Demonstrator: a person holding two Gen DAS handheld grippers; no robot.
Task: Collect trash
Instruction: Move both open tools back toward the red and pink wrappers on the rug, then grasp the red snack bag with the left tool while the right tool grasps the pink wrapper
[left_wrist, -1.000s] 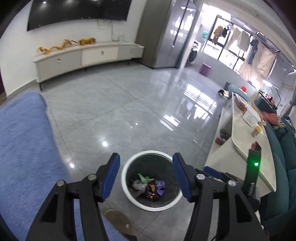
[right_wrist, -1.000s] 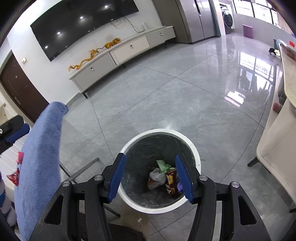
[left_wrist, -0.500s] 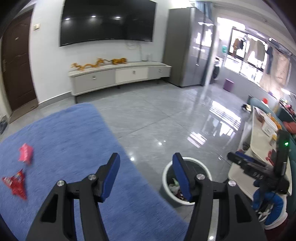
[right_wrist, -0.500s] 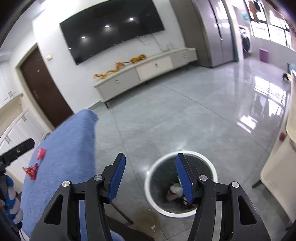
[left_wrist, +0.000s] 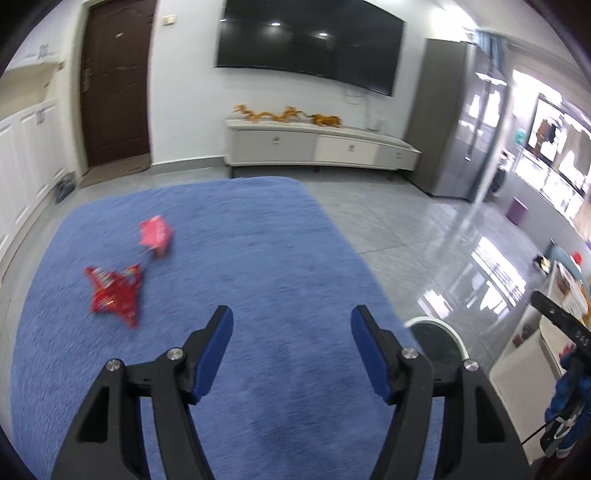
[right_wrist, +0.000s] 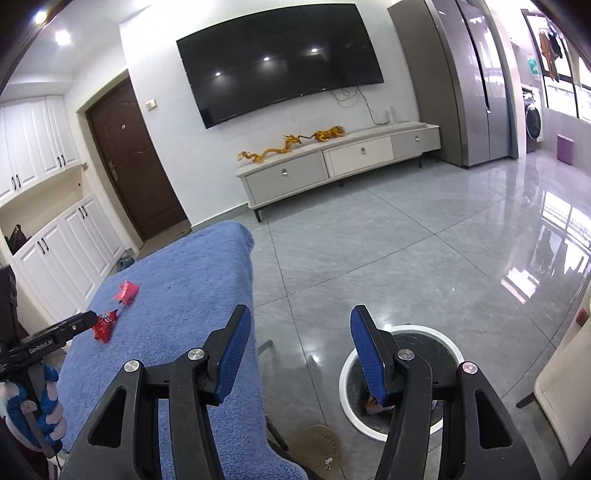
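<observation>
Both cameras swung up off the bin (right_wrist: 400, 380) toward the surface (left_wrist: 229, 266). Your left fingers (left_wrist: 291, 332) gape wide, holding nothing, right fingers (right_wrist: 300, 330) likewise. Red wrappers (left_wrist: 114, 295) lie ahead-left of the left fingers, nearer that hand.

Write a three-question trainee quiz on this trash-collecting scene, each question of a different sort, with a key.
1. True or false: the left gripper holds a wrapper.
2. How many red wrappers lie on the blue fleece cloth?
3. Multiple choice: the white-rimmed round trash bin stands (A) on the cloth, (B) on the grey tiled floor, (C) on the TV cabinet.

Key
1. False: open and empty, like the right gripper.
2. Two: the crumpled red foil wrapper and the pink-red folded wrapper.
3. B.
</observation>
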